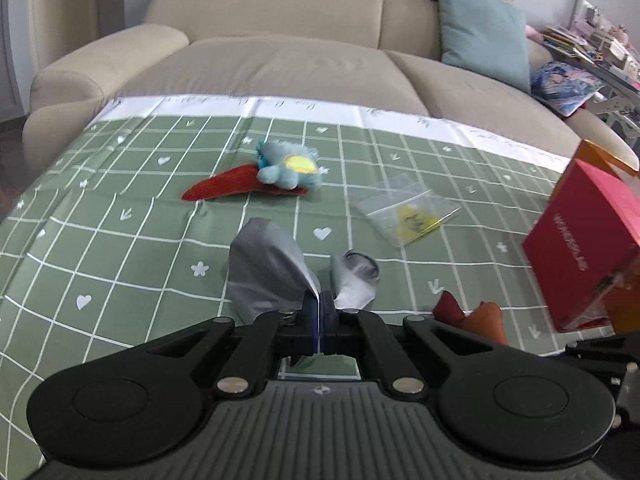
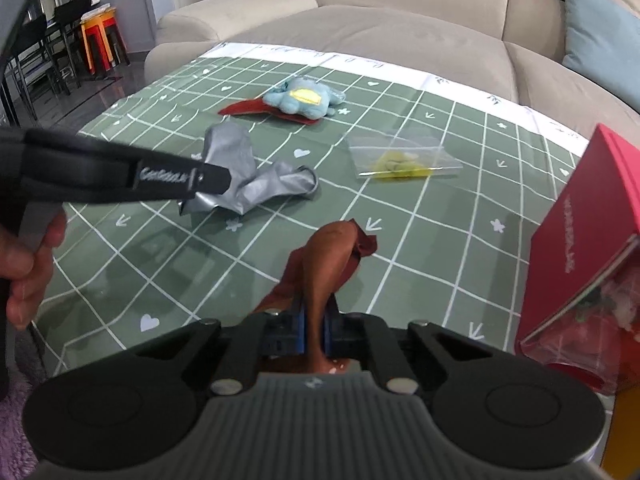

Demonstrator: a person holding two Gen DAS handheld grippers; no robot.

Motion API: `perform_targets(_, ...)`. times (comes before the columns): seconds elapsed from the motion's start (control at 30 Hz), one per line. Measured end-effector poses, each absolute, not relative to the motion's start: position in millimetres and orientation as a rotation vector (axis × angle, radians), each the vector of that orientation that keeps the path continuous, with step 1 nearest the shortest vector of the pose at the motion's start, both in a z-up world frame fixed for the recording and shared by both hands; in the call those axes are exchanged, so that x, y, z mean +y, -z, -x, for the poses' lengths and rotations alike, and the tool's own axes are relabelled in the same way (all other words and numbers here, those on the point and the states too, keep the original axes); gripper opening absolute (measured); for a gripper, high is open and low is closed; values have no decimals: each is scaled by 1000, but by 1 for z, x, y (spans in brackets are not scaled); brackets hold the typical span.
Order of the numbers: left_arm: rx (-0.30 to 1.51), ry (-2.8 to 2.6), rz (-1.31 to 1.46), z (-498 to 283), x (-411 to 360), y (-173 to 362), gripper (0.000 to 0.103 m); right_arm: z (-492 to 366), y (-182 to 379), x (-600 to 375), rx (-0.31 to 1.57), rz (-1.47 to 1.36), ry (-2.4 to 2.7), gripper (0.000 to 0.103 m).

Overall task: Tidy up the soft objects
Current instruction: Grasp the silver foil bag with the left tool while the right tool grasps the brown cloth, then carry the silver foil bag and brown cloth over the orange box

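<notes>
Now the left gripper point(image 1: 320, 312) is pinching a thin fold of the grey cloth point(image 1: 268, 272) near the middle of the tablecloth point(image 1: 120, 240). Only the right wrist view is showing the right gripper point(image 2: 316, 320) clenching the brown cloth point(image 2: 328, 256), which is standing lengthwise away from the near edge, and a hand point(image 2: 28, 264).

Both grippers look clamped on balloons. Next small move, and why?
Probably lift both a little. The left gripper pinches the grey balloon and the right gripper the brown balloon, while both balloons seem to drape on the green tablecloth; clearing it comes before moving them.
</notes>
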State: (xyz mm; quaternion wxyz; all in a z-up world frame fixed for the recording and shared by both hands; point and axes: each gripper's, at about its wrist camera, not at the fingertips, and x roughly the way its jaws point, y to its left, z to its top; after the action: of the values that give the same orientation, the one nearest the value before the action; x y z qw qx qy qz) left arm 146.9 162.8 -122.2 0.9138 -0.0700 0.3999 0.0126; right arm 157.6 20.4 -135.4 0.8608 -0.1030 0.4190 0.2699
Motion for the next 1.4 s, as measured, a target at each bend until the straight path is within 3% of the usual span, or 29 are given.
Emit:
perform_targets(0.9,542,93,168,-63,98,13,0,-103,39,-61,699,92,-468,5)
perform_targets(1.4,478,323,66,-53,2,-36,0,-71,-7,-172,618,-15,-297,6)
